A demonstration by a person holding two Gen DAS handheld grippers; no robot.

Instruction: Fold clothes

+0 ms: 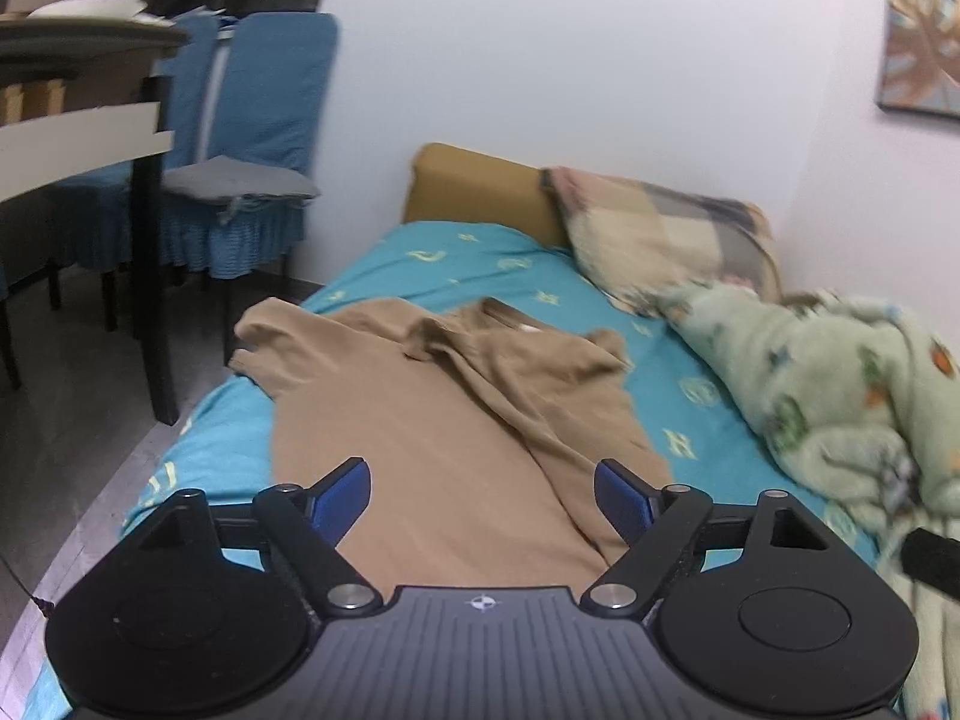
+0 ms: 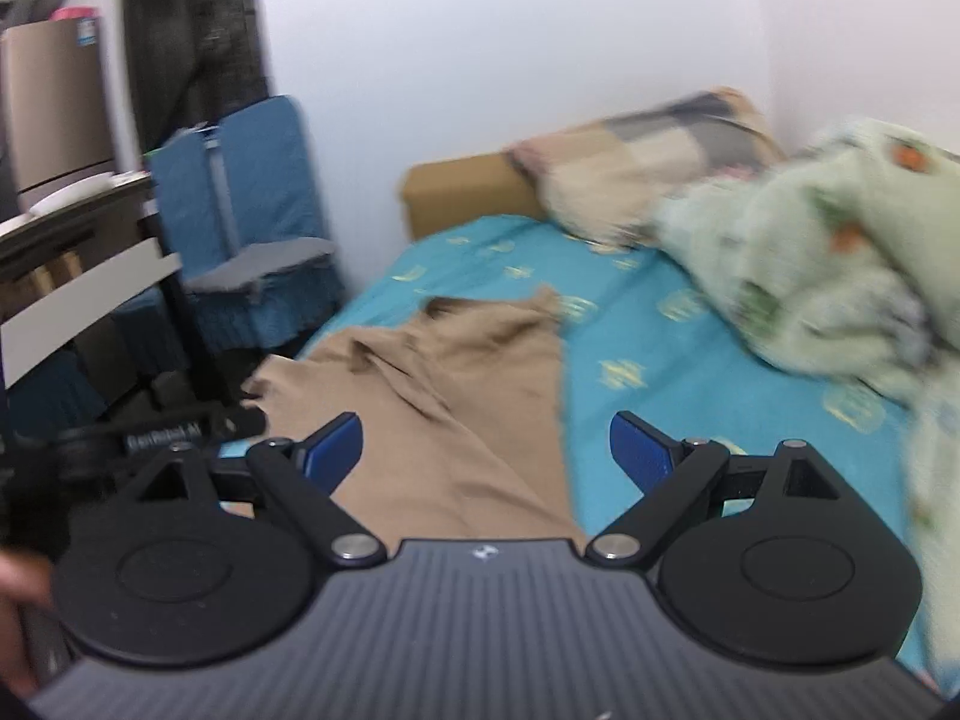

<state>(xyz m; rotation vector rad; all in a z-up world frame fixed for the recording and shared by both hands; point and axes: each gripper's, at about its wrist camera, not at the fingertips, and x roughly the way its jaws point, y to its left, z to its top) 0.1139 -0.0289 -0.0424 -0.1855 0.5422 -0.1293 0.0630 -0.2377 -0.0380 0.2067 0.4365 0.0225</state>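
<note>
A tan T-shirt lies spread on a bed with a turquoise sheet, collar toward the far end, its right side rumpled and folded over. My left gripper is open and empty above the shirt's lower part. The shirt also shows in the right wrist view, on the sheet. My right gripper is open and empty above the shirt's near right edge. The left gripper shows at the left edge of that view.
A green fleece blanket is heaped on the bed's right side, below a patchwork pillow. Blue-covered chairs and a dark table stand left of the bed. A mustard headboard and the wall close the far end.
</note>
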